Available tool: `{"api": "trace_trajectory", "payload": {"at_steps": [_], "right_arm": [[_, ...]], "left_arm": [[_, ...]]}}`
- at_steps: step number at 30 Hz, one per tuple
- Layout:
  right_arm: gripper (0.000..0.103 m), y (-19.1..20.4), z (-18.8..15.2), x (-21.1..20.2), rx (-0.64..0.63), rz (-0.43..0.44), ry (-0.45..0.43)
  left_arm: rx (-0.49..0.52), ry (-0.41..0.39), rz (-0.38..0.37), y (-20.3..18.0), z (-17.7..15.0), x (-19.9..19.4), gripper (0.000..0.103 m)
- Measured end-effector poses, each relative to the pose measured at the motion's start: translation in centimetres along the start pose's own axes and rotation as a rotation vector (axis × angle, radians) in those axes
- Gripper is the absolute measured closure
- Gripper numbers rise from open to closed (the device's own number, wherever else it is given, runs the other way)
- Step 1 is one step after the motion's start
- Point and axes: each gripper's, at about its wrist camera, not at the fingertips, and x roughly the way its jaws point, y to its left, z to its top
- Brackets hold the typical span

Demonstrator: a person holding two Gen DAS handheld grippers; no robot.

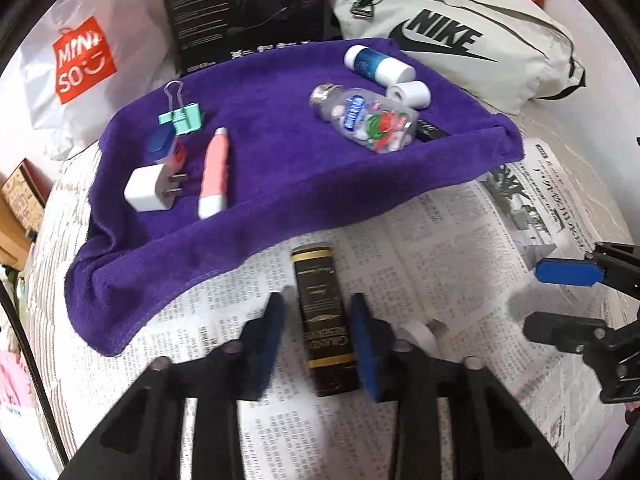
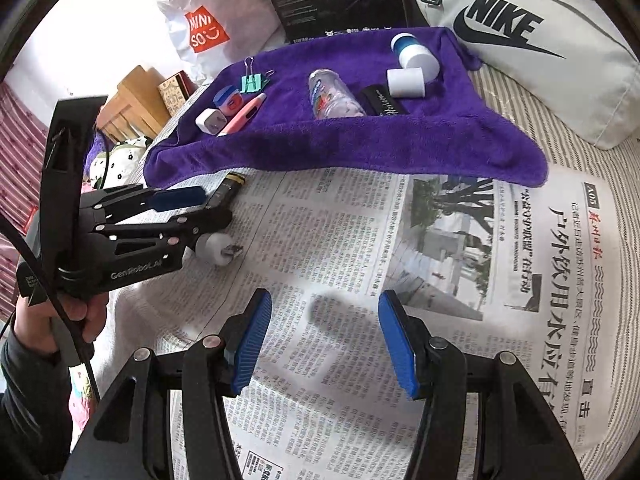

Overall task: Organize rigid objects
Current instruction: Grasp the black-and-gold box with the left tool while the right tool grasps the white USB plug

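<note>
A dark brown box with gold print (image 1: 326, 320) lies on the newspaper (image 1: 440, 260), between the open jaws of my left gripper (image 1: 320, 336), with gaps on both sides. It shows partly in the right wrist view (image 2: 228, 190) past the left gripper (image 2: 188, 208). A purple towel (image 1: 280, 184) holds a white plug (image 1: 150, 188), a pink pen (image 1: 216, 172), a teal binder clip (image 1: 182, 118), a clear candy bottle (image 1: 364, 118), a white-blue bottle (image 1: 378, 65) and a white cap (image 1: 409, 94). My right gripper (image 2: 324, 340) is open and empty over the newspaper (image 2: 360, 240).
A small white roller piece (image 2: 212, 250) lies on the newspaper by the left gripper. Behind the towel stand a black box (image 1: 244, 4), a Miniso bag (image 1: 80, 60) and a grey Nike bag (image 1: 460, 36). Wooden boxes (image 2: 136, 100) sit at the left.
</note>
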Motion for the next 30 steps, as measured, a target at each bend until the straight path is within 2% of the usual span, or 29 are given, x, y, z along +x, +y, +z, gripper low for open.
{"api": "trace_trajectory", "payload": {"at_steps": [2, 7, 15, 22, 24, 28, 30], "right_arm": [[0.048, 0.4, 0.0, 0.1, -0.007, 0.001, 0.001], [0.048, 2.4, 0.4, 1.1, -0.049, 0.019, 0.013], [0.048, 6.4, 1.2, 3.4, -0.078, 0.044, 0.012], [0.048, 8.4, 2.5, 5.1, -0.067, -0.004, -0.010], [0.050, 8.8, 2.7, 5.4, -0.076, -0.029, -0.016], [0.066, 8.9, 2.7, 5.4, -0.091, -0.073, -0.018], [0.066, 8.9, 2.5, 5.3, -0.108, -0.076, -0.013]], "left_arm": [[0.005, -0.005, -0.007, -0.1, 0.0, 0.0, 0.080], [-0.002, -0.007, 0.002, 0.7, -0.4, -0.4, 0.080], [-0.067, -0.007, -0.002, 4.4, -2.0, -1.1, 0.080], [-0.116, -0.023, -0.043, 6.0, -2.9, -1.4, 0.080], [-0.123, -0.024, -0.052, 6.2, -2.9, -1.3, 0.080], [-0.138, -0.032, -0.081, 6.8, -3.1, -1.5, 0.080], [-0.140, -0.035, -0.088, 6.9, -3.2, -1.5, 0.080]]}}
